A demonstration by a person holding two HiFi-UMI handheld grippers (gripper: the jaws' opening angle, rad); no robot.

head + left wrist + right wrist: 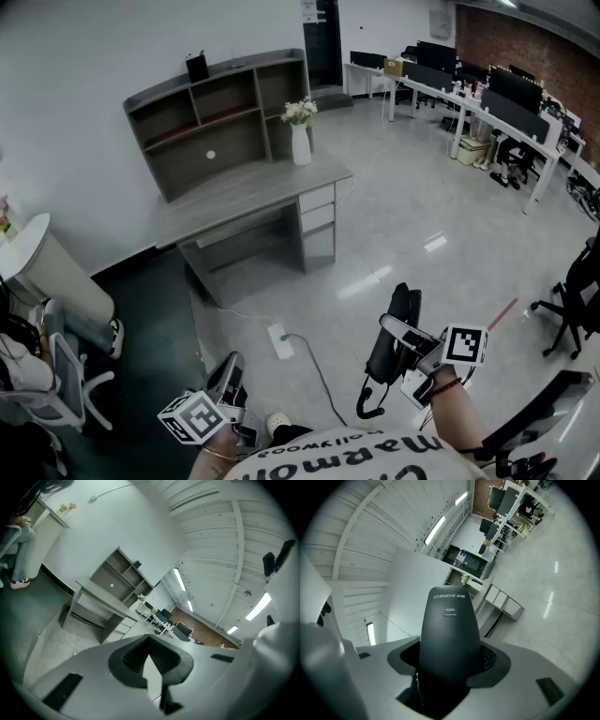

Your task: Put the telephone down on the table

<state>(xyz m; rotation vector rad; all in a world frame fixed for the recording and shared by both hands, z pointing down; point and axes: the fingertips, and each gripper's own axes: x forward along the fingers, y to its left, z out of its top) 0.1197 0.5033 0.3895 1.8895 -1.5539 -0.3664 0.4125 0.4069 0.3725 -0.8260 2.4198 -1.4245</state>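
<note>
1. Gripping the phone (450,630), the right gripper (405,328) has its jaws closed on the sides of the black handset. The handset fills the gap between them and sticks out past the tips, with white print on its face.
2. The head view shows the phone low and right of centre. It is held in the air over the floor, just ahead of the person's chest, and is not on any surface.
3. A dark cord (368,405) hangs in a loop under the handset.
4. The left gripper (150,660) is closed and empty. Its ribbed pads meet at the tips, and only a thin wedge of floor shows between them.
5. In the head view the left gripper sits low at the left, well apart from the phone.
6. The desk (262,192) stands against the white wall across the floor, well apart from both grippers.
7. A shelf unit (225,108) sits on the back of the desk, and drawers (319,220) hang under its right end.
8. A white vase (300,142) with pale flowers stands upright near the desk's right end, just in front of the shelf unit.
9. A power strip (279,340) lies on the floor between the desk and the grippers, with a cable running from it toward the person.
10. A seated person (28,352) is at the left edge, a black chair (577,291) is at the right edge, and rows of tables with monitors (487,89) fill the far end.
</note>
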